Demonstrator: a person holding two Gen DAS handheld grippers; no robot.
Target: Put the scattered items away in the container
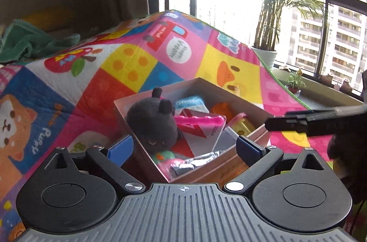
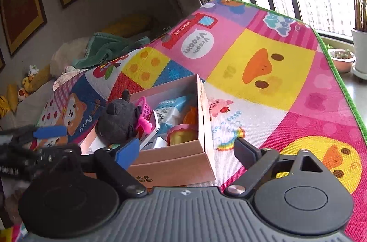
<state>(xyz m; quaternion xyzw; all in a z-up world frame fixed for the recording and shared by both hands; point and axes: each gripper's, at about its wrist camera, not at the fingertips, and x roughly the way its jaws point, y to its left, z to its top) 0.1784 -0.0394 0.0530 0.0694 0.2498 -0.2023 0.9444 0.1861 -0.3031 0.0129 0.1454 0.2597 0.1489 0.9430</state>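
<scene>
We hold our left gripper (image 1: 184, 147) and right gripper (image 2: 186, 151) with fingers spread apart, gripping nothing. At centre frame in both views, the cardboard box (image 1: 231, 167) sits on the colourful play mat (image 1: 128, 63), holding a dark plush toy (image 1: 152, 122), a pink toy basket (image 2: 144, 105) and a blue packet (image 2: 170, 110).

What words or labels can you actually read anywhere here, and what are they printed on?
"Vroom Vroom": white speech bubble on the play mat.
"mini truck": red truck picture on the mat.
"Puppy": beside the dog picture on the mat.
Chinese characters "水果": outer side of the cardboard box.
Blue and white packet in the box: print too small to read.
Words by the rainbow: too blurred.
</scene>
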